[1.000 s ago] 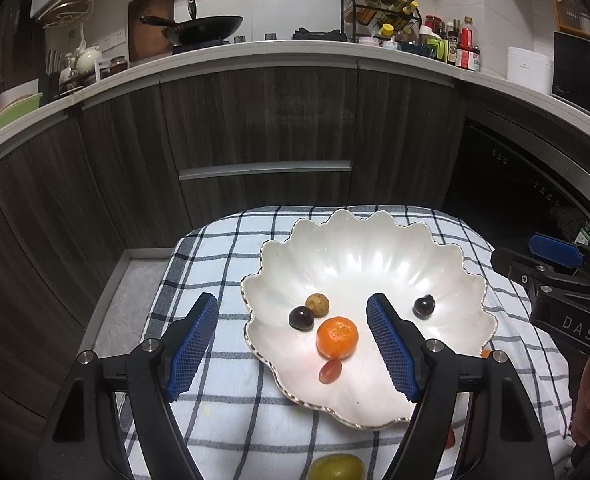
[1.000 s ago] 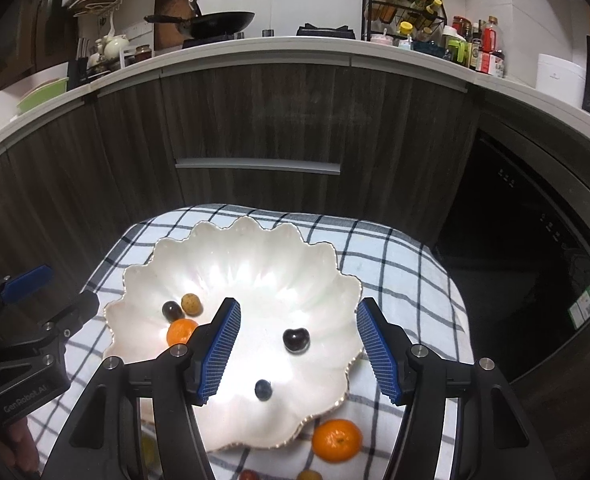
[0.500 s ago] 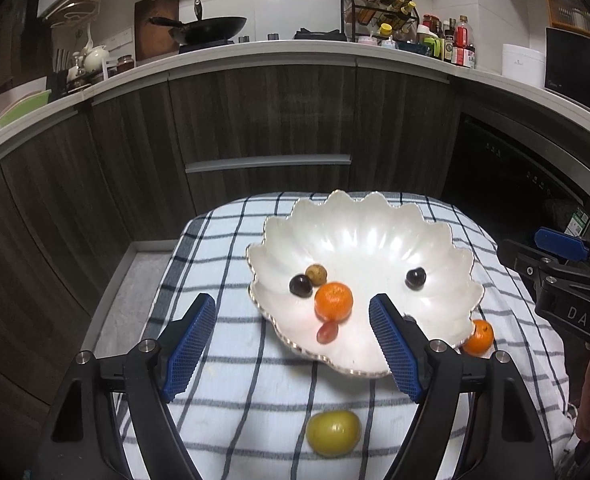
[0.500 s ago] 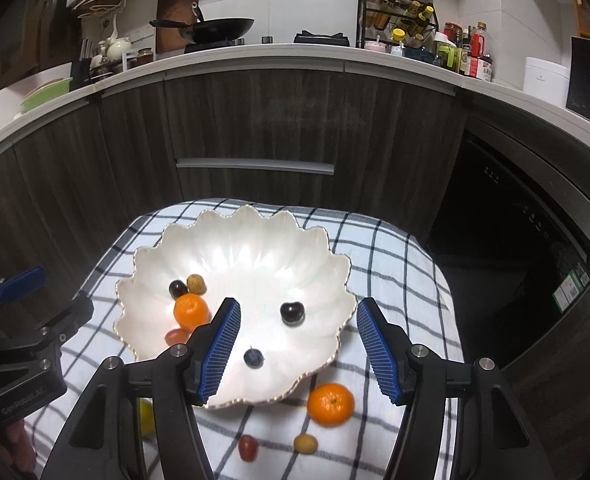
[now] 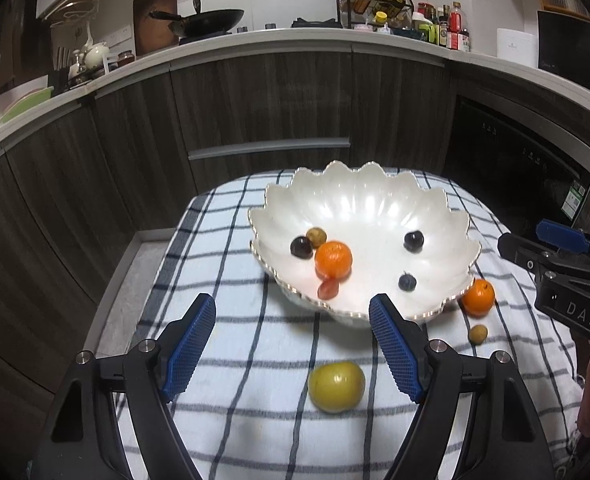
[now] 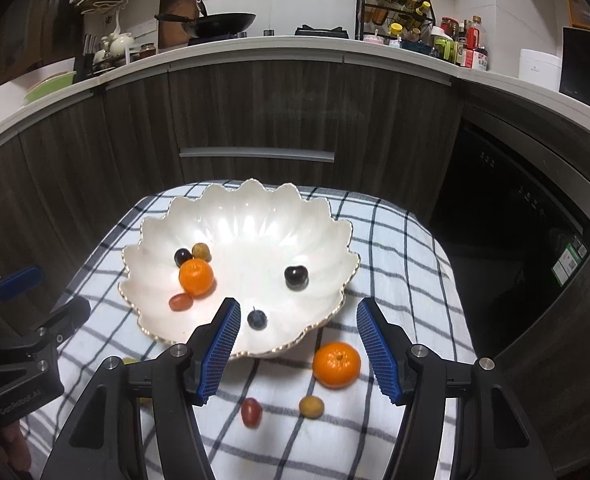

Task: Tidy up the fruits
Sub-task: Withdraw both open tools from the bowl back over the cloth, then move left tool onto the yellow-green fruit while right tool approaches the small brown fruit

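A white scalloped bowl (image 5: 375, 200) (image 6: 255, 208) sits on a checked cloth and holds an orange mandarin (image 5: 333, 259) (image 6: 196, 277), several dark and red grapes and a blueberry (image 6: 256, 318). On the cloth lie a yellow-green fruit (image 5: 336, 386), a second mandarin (image 5: 478, 297) (image 6: 336, 364), a red grape (image 6: 251, 412) and a small brown fruit (image 6: 310, 406). My left gripper (image 5: 293, 346) is open and empty, just behind the yellow-green fruit. My right gripper (image 6: 298, 350) is open and empty, with the second mandarin between its fingers' line.
The checked cloth (image 5: 235, 360) covers a small table in front of dark wood cabinets (image 5: 275, 100). A dark oven front (image 6: 515, 200) stands at the right. The right gripper's body shows in the left wrist view (image 5: 567, 280).
Both grippers have pulled back from the bowl toward me, staying open. Loose fruits on the cloth in front of the bowl have come into view.
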`<state>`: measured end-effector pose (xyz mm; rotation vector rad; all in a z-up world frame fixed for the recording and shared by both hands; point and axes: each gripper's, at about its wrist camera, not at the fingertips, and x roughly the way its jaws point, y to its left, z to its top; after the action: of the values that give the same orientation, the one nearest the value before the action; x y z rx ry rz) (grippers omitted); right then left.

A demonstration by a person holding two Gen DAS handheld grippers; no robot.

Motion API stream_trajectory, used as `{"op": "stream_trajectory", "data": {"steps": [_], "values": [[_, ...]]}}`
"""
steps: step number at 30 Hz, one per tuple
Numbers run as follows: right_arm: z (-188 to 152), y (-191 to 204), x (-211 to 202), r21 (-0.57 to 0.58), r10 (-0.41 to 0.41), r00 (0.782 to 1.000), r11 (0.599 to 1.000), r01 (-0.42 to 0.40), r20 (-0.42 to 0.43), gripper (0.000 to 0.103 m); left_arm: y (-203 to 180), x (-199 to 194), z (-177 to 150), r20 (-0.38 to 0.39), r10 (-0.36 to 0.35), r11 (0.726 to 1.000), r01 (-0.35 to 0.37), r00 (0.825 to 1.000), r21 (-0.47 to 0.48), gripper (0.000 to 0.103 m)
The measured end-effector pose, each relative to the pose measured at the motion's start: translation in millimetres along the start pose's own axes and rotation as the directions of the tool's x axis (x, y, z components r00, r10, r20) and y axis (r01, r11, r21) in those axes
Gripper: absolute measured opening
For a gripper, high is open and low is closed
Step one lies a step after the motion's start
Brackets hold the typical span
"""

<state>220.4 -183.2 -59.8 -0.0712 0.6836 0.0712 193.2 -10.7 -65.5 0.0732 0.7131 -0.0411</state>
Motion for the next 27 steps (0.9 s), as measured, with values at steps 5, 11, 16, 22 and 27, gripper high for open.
{"op": "stream_trajectory", "data": {"steps": [5,11,16,22,27], "values": [[-10.8,0.1,-2.3,-0.008,-0.012,1.0,1.0,0.012,0.005,0.062,-4.3,0.8,-10.4,-0.01,-0.001,1.0,0.001,1.0,0.011,0.079],[-22.1,-2.6,-0.3,0.009,-0.012,1.0,1.0,0.012,-0.01,0.062,-8.9,3.6,-21.7,-0.025,-0.005,1.0,0.006,1.0,0.02,0.079],[-30.2,-3.1,1.5,0.003,-0.018,1.0,1.0,0.019,-0.015,0.062,-12.1,7.7,-29.9,-0.033,-0.008,1.0,0.009,0.999,0.02,0.079],[-40.3,-9.5,5.4,0.005,-0.021,0.999,1.0,0.021,-0.03,0.062,-25.8,5.0,-35.3,-0.011,-0.007,0.999,0.007,1.0,0.052,0.079],[-46.6,-18.7,4.9,-0.009,-0.013,0.999,1.0,0.012,-0.036,0.062,-45.2,2.2,-36.8,0.003,-0.025,0.996,0.025,1.0,0.081,0.079]]}}
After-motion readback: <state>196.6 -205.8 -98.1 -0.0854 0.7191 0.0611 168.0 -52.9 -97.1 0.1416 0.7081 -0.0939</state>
